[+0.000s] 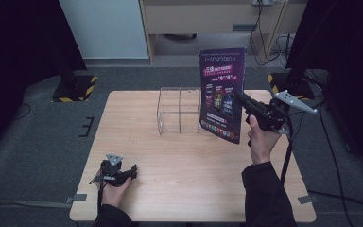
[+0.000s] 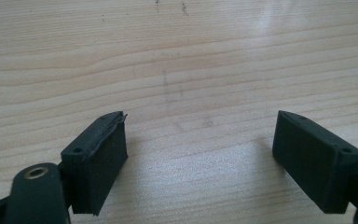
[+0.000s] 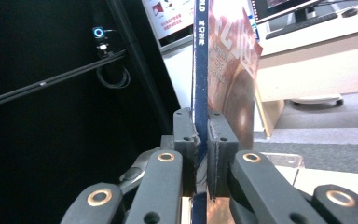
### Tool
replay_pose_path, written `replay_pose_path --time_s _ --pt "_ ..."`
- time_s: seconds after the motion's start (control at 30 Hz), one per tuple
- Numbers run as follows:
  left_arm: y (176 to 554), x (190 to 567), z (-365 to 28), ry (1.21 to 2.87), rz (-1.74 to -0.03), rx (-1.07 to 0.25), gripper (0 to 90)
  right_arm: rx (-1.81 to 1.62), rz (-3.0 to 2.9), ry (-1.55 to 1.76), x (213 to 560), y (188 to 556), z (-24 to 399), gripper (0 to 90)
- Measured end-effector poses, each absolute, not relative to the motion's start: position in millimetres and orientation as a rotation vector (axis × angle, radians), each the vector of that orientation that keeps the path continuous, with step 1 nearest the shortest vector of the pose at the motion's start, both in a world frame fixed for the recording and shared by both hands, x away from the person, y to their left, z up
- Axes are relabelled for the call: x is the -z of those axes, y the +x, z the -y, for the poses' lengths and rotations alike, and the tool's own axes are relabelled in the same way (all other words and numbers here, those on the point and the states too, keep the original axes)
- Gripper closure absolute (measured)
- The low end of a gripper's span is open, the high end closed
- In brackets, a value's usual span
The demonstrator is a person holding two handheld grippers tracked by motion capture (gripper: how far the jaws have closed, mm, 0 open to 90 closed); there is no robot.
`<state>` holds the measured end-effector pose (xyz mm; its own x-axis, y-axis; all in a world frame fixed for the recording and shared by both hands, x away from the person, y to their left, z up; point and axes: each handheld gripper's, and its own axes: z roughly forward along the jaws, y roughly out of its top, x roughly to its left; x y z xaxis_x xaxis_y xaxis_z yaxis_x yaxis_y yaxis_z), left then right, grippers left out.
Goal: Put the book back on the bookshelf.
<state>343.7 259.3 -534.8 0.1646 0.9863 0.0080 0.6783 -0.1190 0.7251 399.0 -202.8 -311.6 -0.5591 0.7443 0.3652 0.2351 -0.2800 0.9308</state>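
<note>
Right claw [image 1: 240, 98] lifting a magazine [image 1: 222, 94] above the counter [image 1: 179, 161]; left claw [image 1: 133, 171] at rest.
The right claw is clenched on the magazine's edge, holding it upright and clear of the counter, just in front of and to the right of a clear box [image 1: 179, 111] with inner dividers. In the right gripper view the two jaws press on the magazine [image 3: 223, 70] from either side, the thin spine rising straight between them at the claw [image 3: 202, 149]. The left claw lies low near the counter's front left corner, well apart from the magazine; in the left gripper view its jaws stand wide, released, over bare wood [image 2: 177, 70] at the claw [image 2: 200, 154].
</note>
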Motion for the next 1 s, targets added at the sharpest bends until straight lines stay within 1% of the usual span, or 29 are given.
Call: replay_pose_path --time_s 0.73,1.0 --pt "344 535 -259 1.869 -1.571 -0.682 15.3 -1.794 -1.54 1.292 333 444 198 84.7" --pt "344 535 -259 1.869 -1.572 -0.682 15.3 -1.731 -1.544 1.299 343 456 190 84.7"
